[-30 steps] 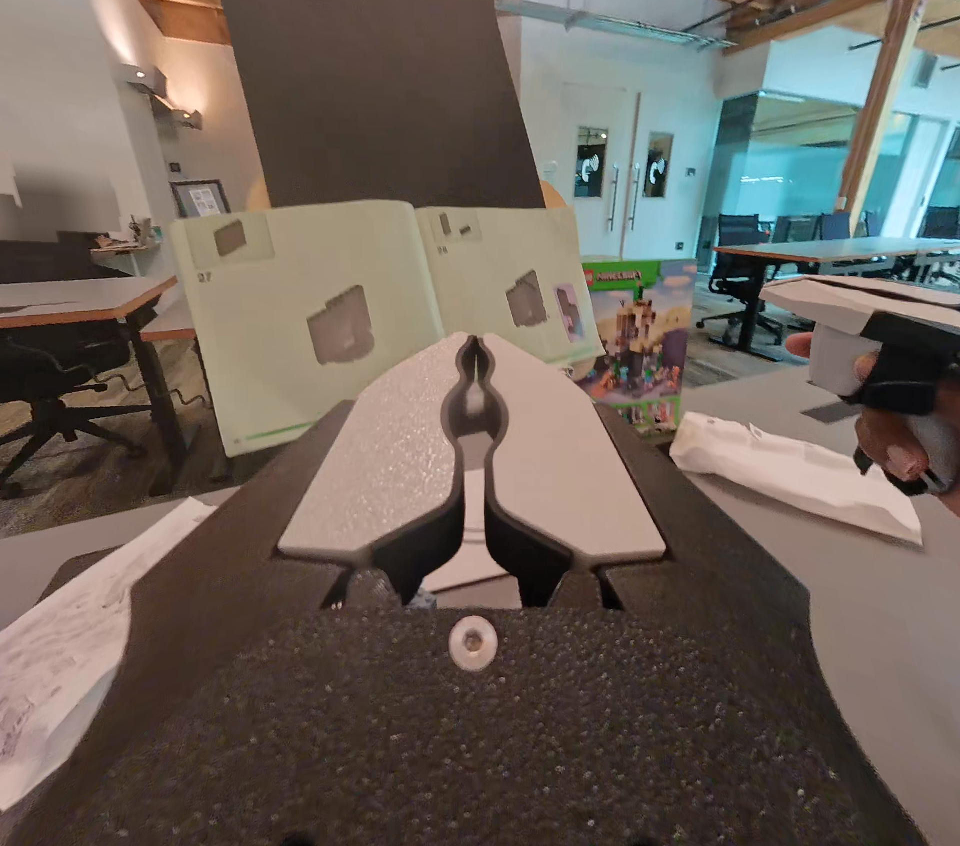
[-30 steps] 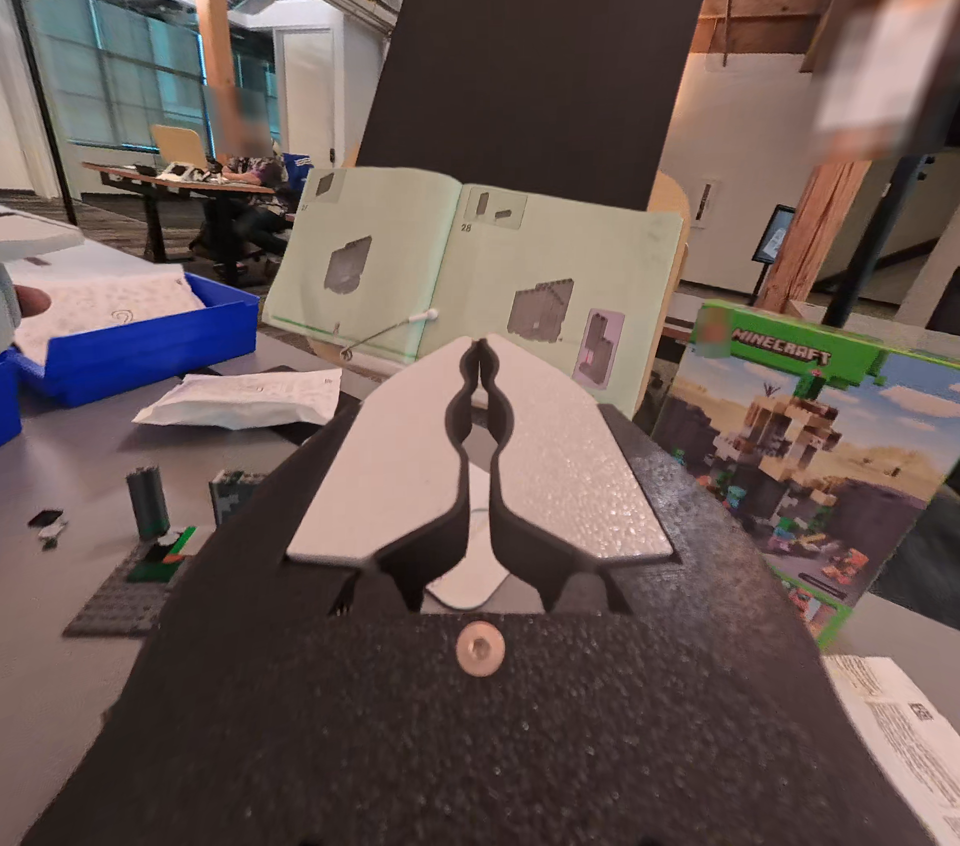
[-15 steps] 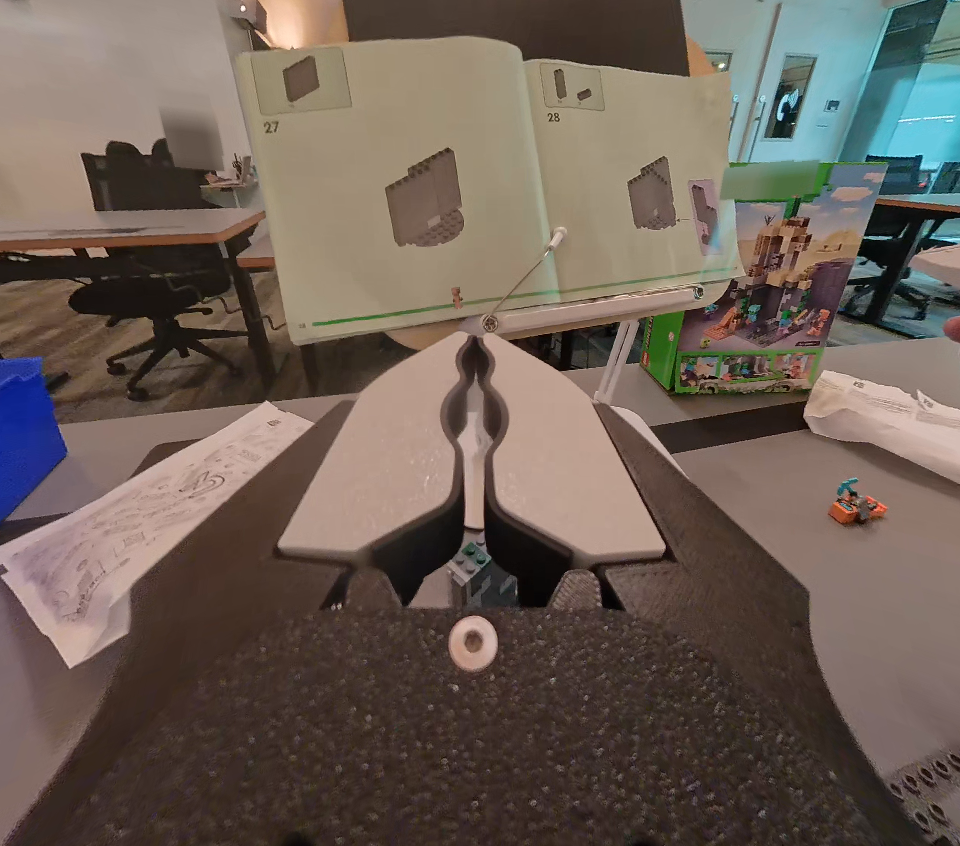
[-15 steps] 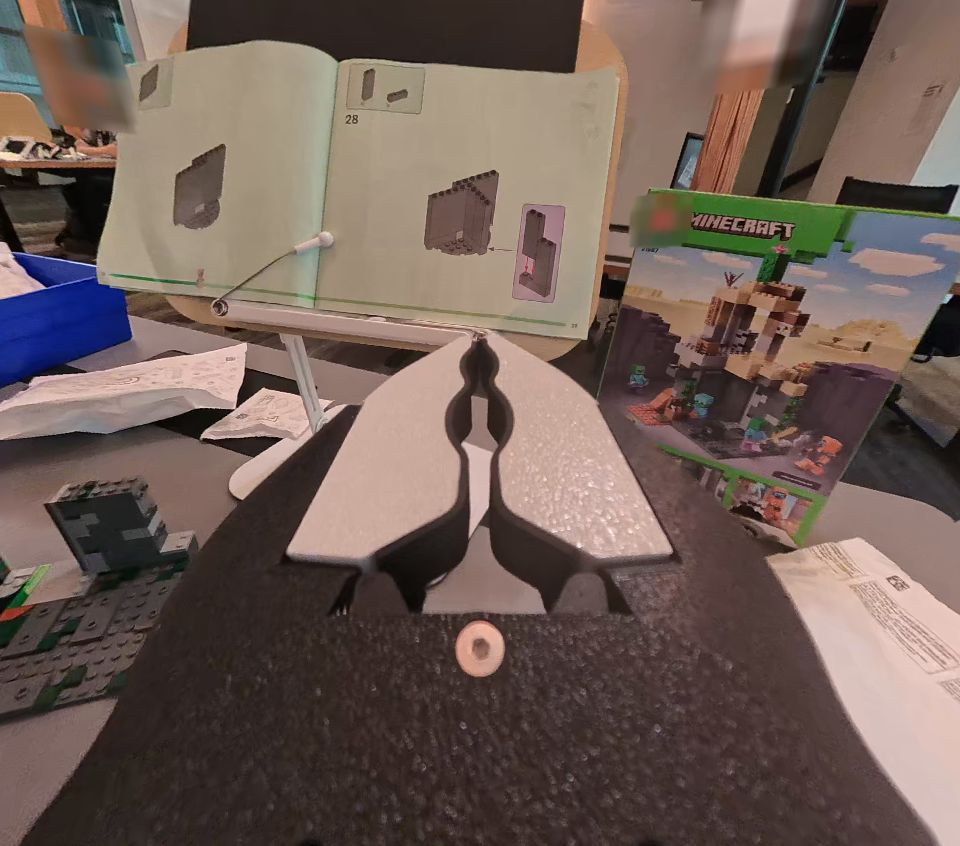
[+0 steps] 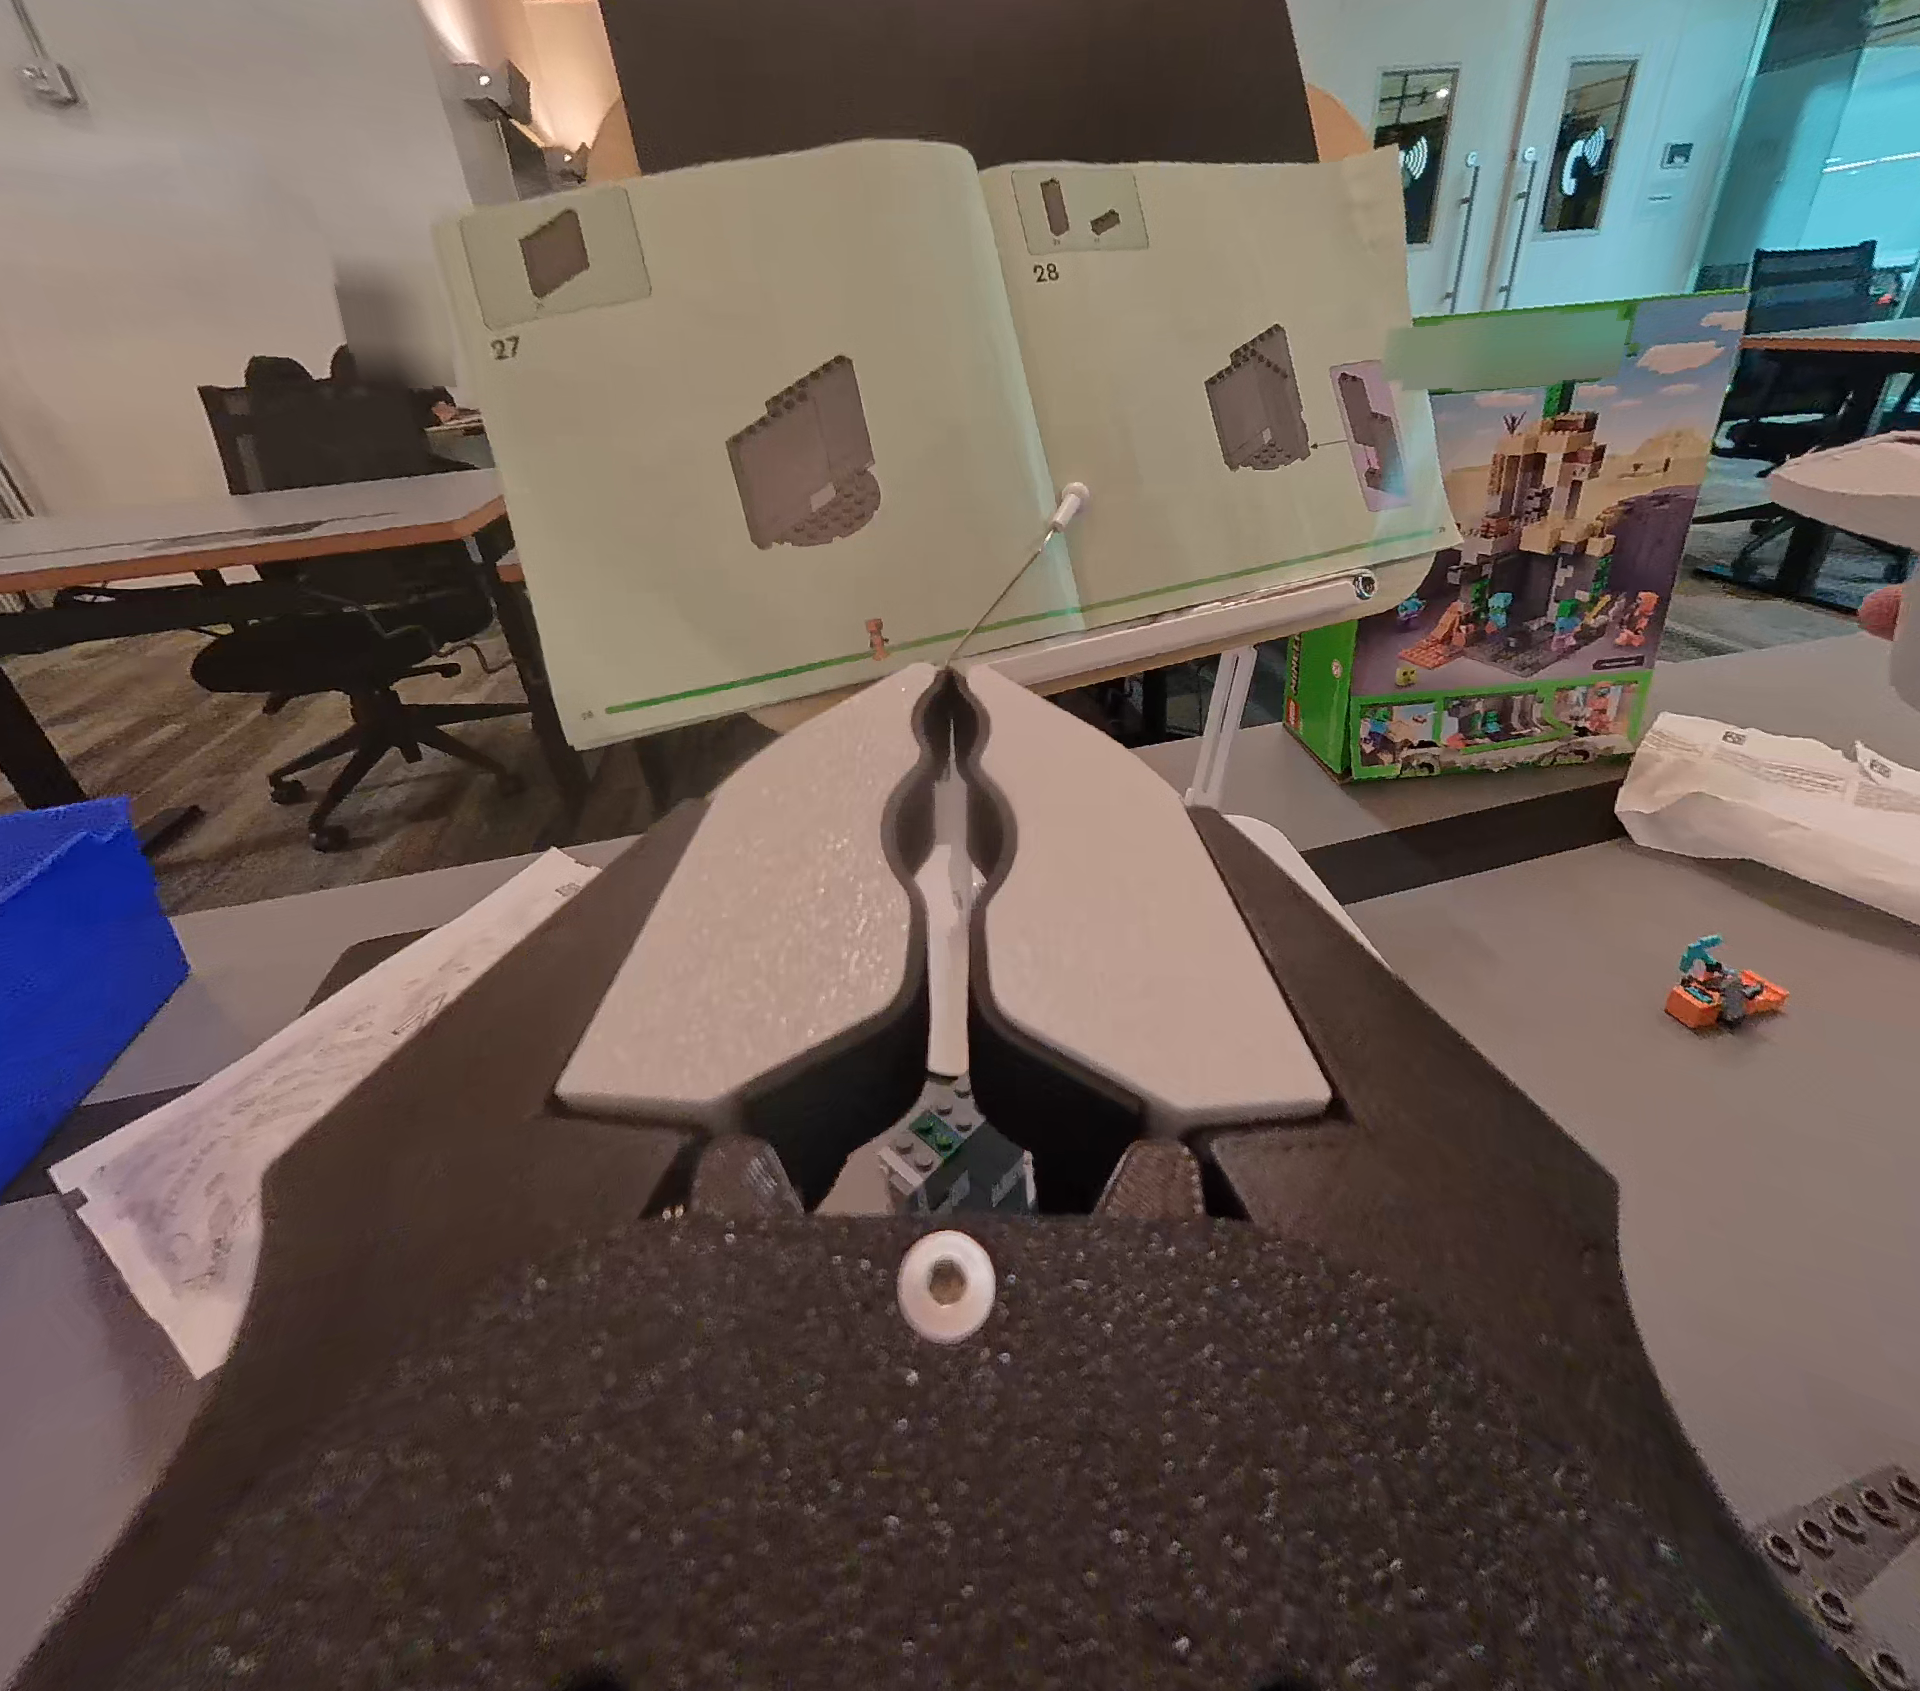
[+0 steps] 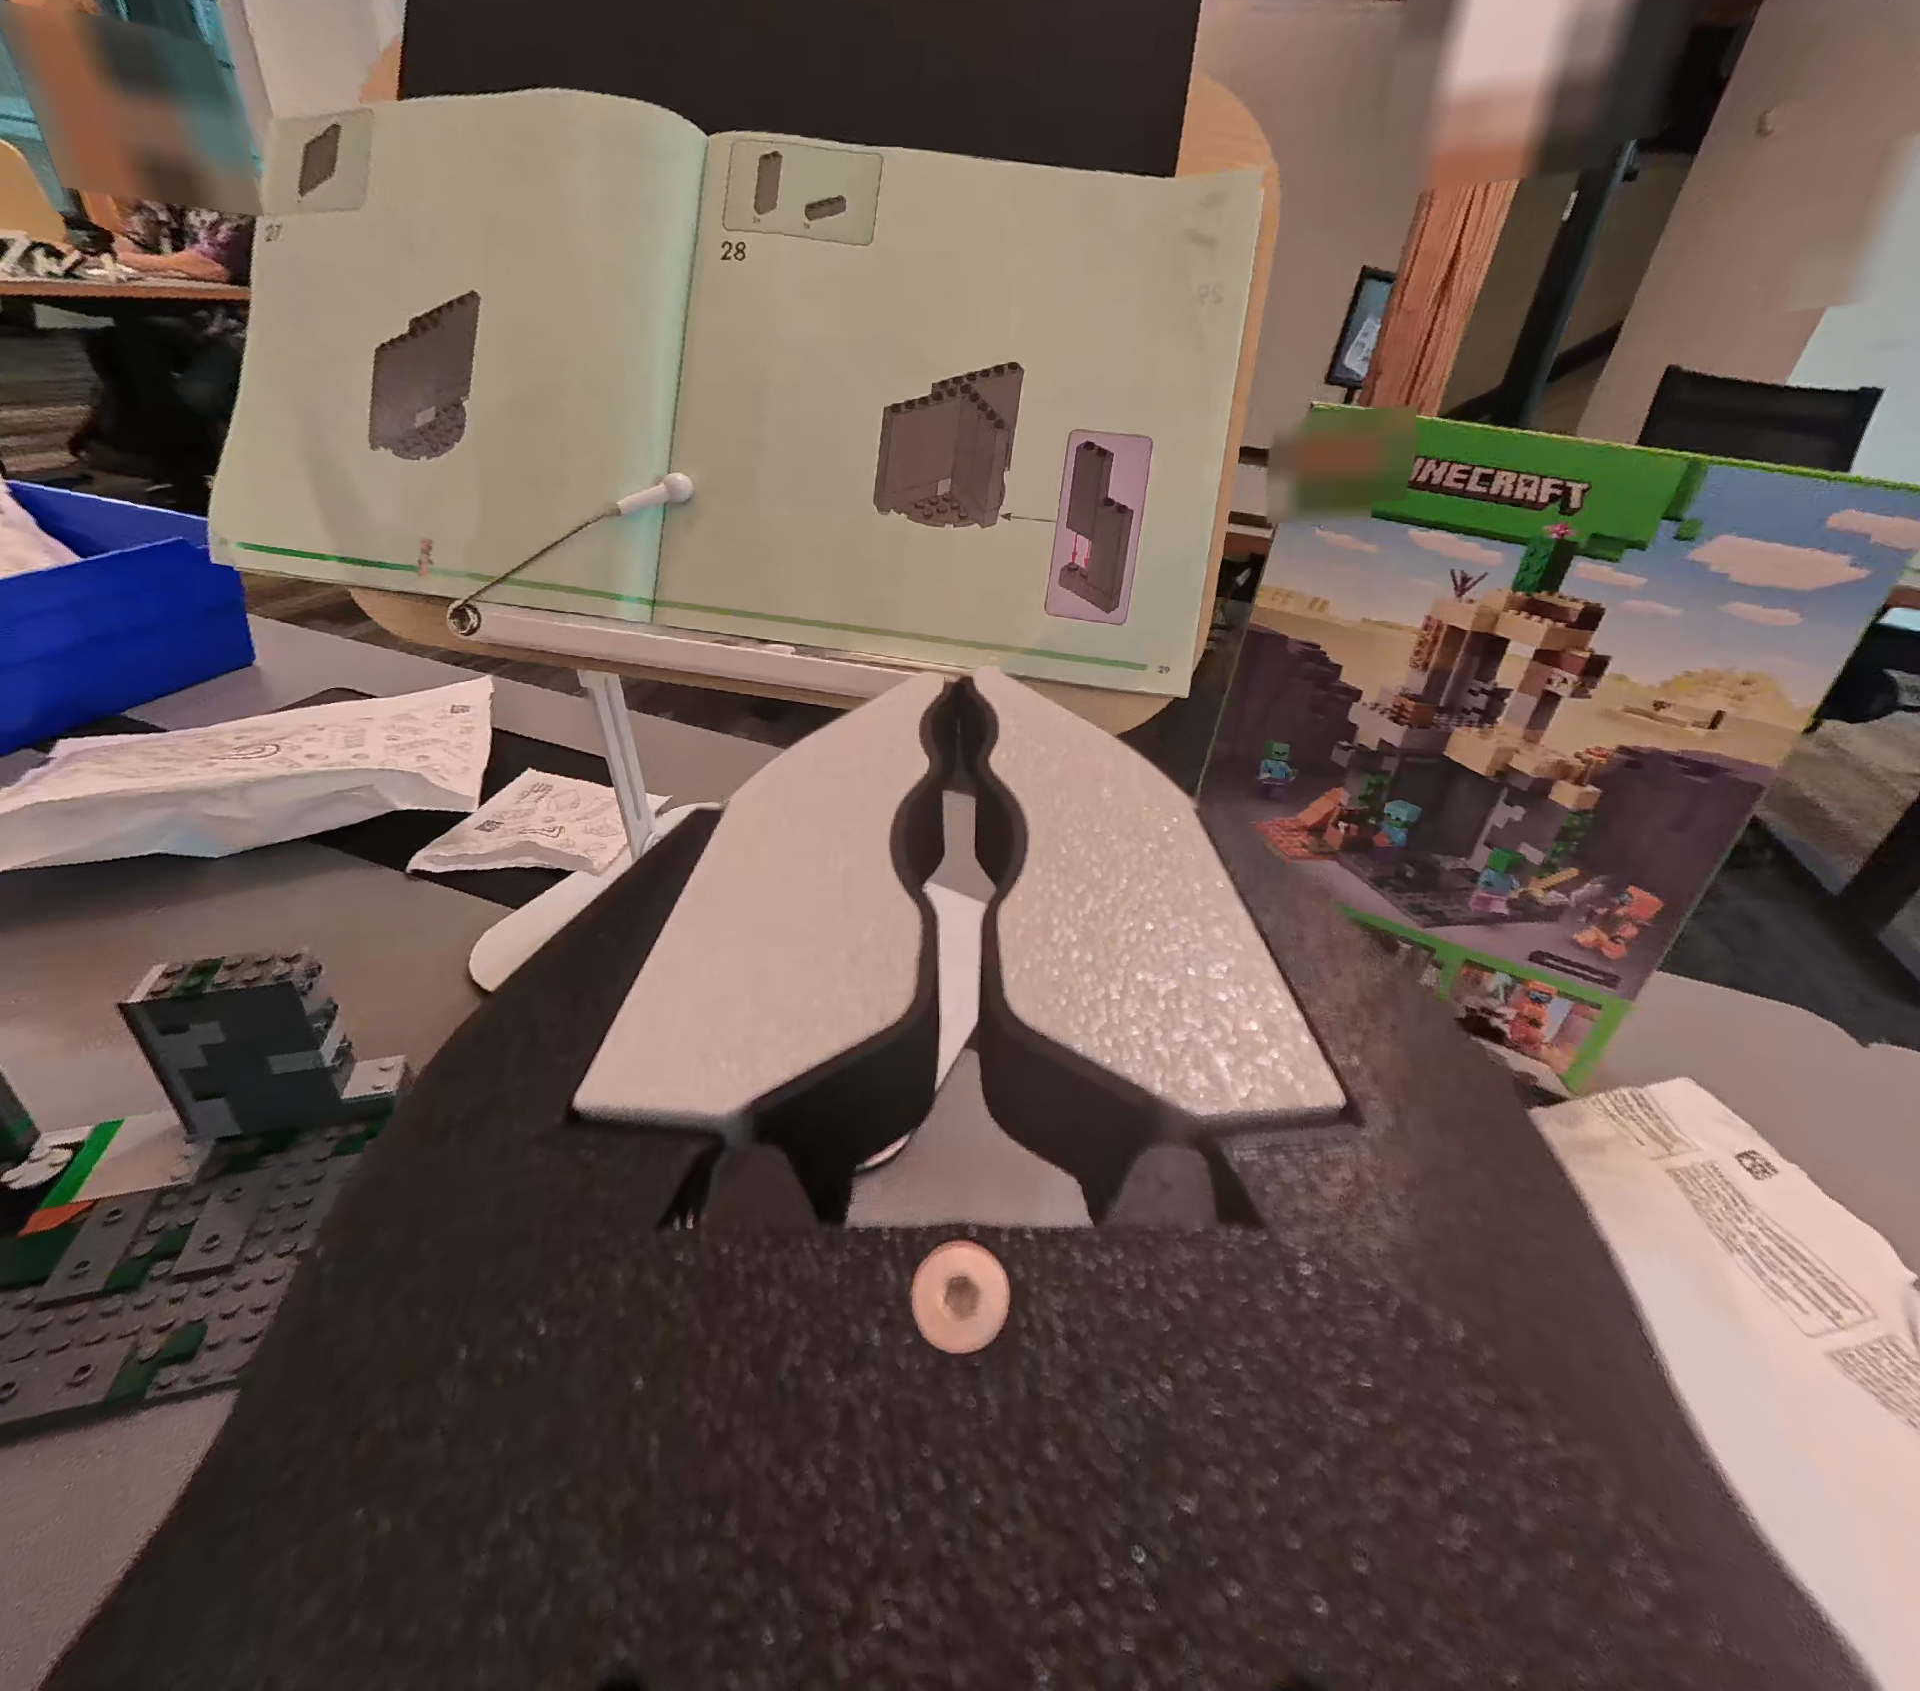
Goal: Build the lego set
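Observation:
My left gripper [image 5: 943, 680] is shut and empty, pointing at the open instruction booklet [image 5: 935, 436] on its white stand. Below its fingers a grey-green lego block [image 5: 956, 1158] shows through the gap. A corner of the grey baseplate [image 5: 1849, 1558] is at the lower right. My right gripper [image 6: 961, 685] is shut and empty, also facing the booklet [image 6: 727, 394]. To its left, a dark grey lego wall [image 6: 239, 1059] stands on the grey and green baseplate [image 6: 104, 1278]. The right gripper's edge [image 5: 1849, 498] shows at the far right of the left wrist view.
The lego set box [image 6: 1507, 758] stands right of the booklet stand [image 6: 613, 768]. A small orange lego figure [image 5: 1725, 997] lies on the grey table. White paper bags [image 6: 260, 779] [image 6: 1766, 1278] lie on both sides. A blue bin [image 6: 104, 623] is at the left. Some 25 cm of space lies between my two pairs of fingers. To the grey-green lego block [image 5: 956, 1158]: left tips about 15 cm, right tips about 30 cm. The right camera catches it too, in the right wrist view [image 6: 185, 998]. Both grippers' tips are roughly 25 cm from the grey baseplate [image 5: 1849, 1558].
Both grippers have tipped down and moved closer to the table, so the booklet, lego build and orange figure have come into view. Both jaws stayed shut.

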Available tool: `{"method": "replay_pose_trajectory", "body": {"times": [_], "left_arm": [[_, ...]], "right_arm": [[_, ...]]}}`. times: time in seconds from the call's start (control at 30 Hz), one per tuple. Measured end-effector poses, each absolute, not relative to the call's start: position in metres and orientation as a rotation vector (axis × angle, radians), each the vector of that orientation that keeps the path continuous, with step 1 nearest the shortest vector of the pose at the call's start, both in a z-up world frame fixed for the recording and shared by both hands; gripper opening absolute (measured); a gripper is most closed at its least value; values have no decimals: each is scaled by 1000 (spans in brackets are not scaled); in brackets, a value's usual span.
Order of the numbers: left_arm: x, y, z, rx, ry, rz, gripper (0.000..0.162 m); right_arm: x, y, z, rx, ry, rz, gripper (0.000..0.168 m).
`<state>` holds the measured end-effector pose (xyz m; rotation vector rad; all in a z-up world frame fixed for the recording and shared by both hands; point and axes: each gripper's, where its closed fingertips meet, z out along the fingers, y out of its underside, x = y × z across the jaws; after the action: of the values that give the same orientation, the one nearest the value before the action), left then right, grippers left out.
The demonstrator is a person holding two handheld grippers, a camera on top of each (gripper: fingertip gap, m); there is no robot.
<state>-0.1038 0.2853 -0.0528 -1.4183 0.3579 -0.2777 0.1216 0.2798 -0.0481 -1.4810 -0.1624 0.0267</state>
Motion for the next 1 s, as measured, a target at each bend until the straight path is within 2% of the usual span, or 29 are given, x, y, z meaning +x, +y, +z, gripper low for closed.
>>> {"method": "replay_pose_trajectory", "body": {"times": [0.43, 1.0], "left_arm": [[-105, 278, -45, -1387, 386, -329, 0], [-87, 282, -67, -1433, 495, -307, 3]], "right_arm": [[110, 275, -53, -1486, -263, 75, 0], [103, 281, -71, -1539, -306, 113, 3]]}}
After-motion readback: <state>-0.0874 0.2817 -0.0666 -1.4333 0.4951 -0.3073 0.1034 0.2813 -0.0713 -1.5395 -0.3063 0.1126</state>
